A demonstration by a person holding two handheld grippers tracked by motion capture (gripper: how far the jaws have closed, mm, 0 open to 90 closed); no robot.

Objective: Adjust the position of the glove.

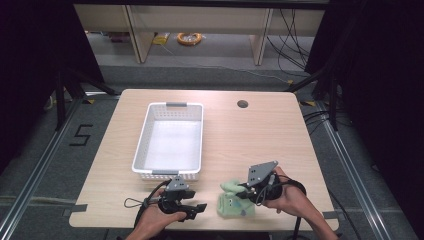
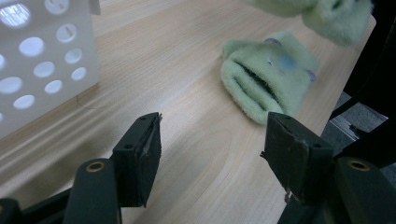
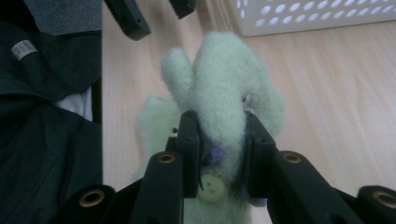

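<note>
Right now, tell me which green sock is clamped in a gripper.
The upper sock, pinched by the right gripper; the other sock lies flat on the table.

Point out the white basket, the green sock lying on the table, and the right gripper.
white basket [image 1: 142, 134], high view, left wall.
green sock on the table [image 2: 266, 74], left gripper view, its middle.
right gripper [image 3: 223, 140], right gripper view, between fingertips.

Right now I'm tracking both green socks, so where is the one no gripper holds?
In the high view, the loose sock lies flat near the table's front edge, right of center, under the right gripper.
</note>
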